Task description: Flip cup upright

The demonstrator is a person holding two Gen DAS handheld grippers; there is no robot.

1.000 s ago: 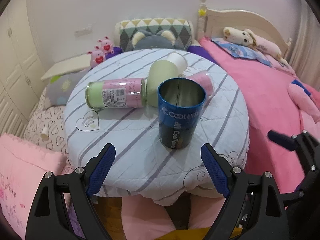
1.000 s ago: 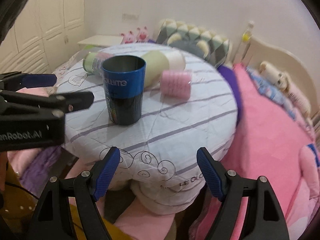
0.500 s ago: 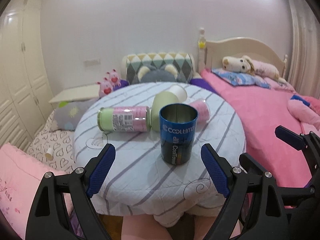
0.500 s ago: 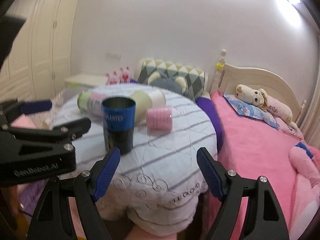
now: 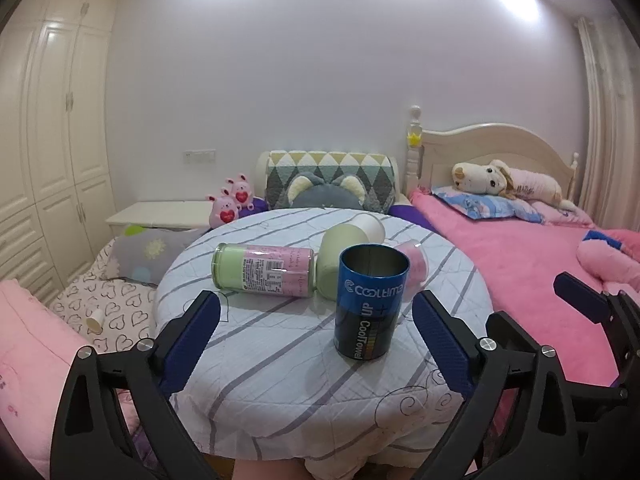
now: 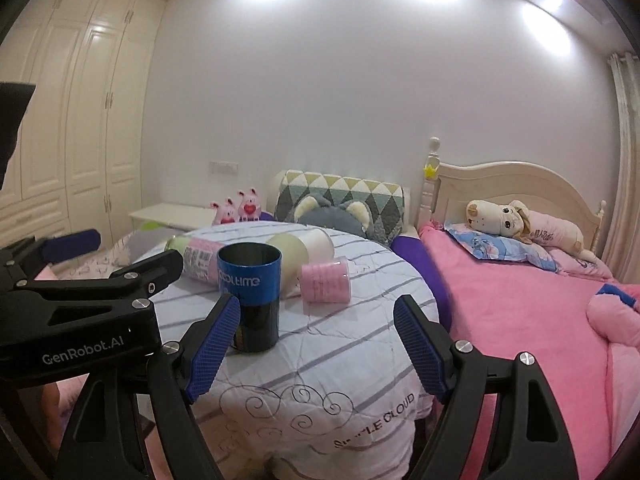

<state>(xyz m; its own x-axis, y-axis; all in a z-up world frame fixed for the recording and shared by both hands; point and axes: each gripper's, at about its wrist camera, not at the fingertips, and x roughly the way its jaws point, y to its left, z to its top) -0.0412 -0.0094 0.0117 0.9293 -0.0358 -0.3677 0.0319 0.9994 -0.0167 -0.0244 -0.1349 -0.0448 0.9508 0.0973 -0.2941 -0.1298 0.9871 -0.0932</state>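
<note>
A blue and black metal cup (image 5: pixel 370 300) stands upright, mouth up, on the round table (image 5: pixel 280 364) covered by a striped white cloth. It also shows in the right wrist view (image 6: pixel 251 296). My left gripper (image 5: pixel 316 340) is open and empty, held back from the cup near the table's front edge. My right gripper (image 6: pixel 318 344) is open and empty, to the right of the cup. The left gripper's body (image 6: pixel 80 312) shows at the left of the right wrist view.
Lying on their sides behind the cup are a green and pink can (image 5: pixel 264 270), a pale green cup (image 5: pixel 340 256) and a small pink cup (image 5: pixel 414 266). A pink bed (image 5: pixel 520 264) stands at the right, pillows and plush toys behind, wardrobes at the left.
Both grippers have pulled back and tilted up, away from the table. The blue cup stands in the same spot. Both grippers stayed open.
</note>
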